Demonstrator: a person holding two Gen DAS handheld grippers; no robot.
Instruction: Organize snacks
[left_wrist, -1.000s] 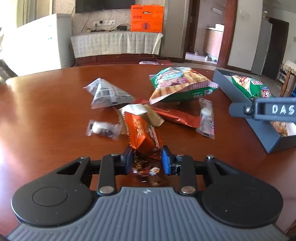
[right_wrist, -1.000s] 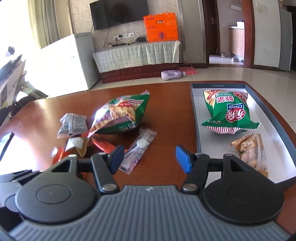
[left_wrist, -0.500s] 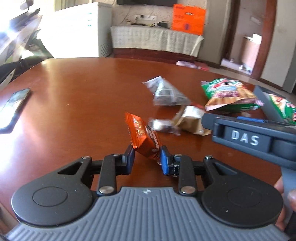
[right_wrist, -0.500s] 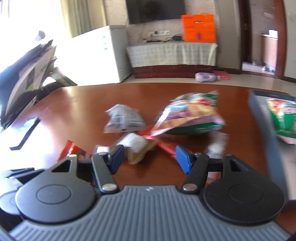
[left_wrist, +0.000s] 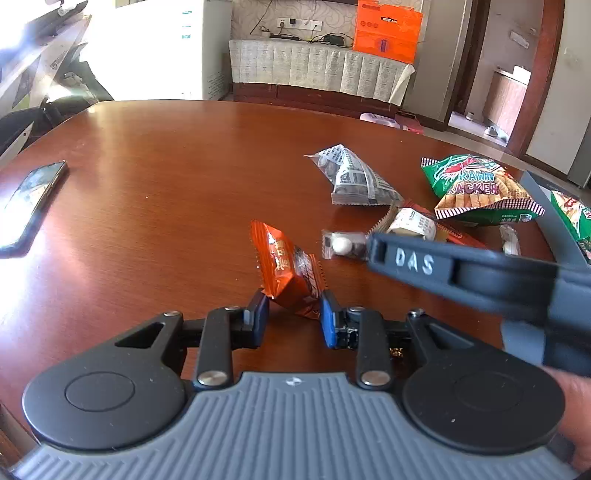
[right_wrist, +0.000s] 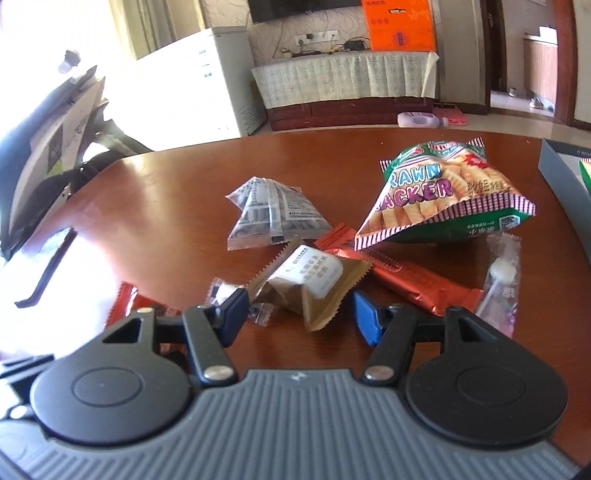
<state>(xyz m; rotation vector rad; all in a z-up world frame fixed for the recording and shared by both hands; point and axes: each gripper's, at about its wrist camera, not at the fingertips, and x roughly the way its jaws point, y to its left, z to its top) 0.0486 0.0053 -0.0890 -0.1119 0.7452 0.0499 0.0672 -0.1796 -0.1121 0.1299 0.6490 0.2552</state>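
Presently the left gripper (left_wrist: 291, 317) has its fingers (left_wrist: 330, 323) clamped on an orange snack packet (left_wrist: 286, 271), pinching its lower end so that the packet stands tilted above the table (left_wrist: 166, 192). The right gripper (right_wrist: 299, 314) has its fingers (right_wrist: 365, 321) spread apart with nothing between the pads; it hovers low over the snack pile, a tan packet with a white label (right_wrist: 310, 280) lying just ahead of the gap. In the left wrist view the right gripper's body (left_wrist: 461, 269), marked "DAS", crosses in front of the pile, and a part of a hand (left_wrist: 576, 413) shows at the right edge.

Beyond the tan packet lie a red foil bar (right_wrist: 417, 284), a small clear sachet with a white sweet (right_wrist: 500, 277) to its right, and another small clear sachet (right_wrist: 221, 291) beside the left finger. Behind these sit a grey printed pouch (right_wrist: 273, 214) and a green prawn cracker bag (right_wrist: 443, 192), the bag overlapping the red bar's far end. A grey box (right_wrist: 561, 170) stands at the table's right edge, with a green bag (left_wrist: 574, 218) partly visible inside. A phone (left_wrist: 33, 199) lies well apart on the table's left side.
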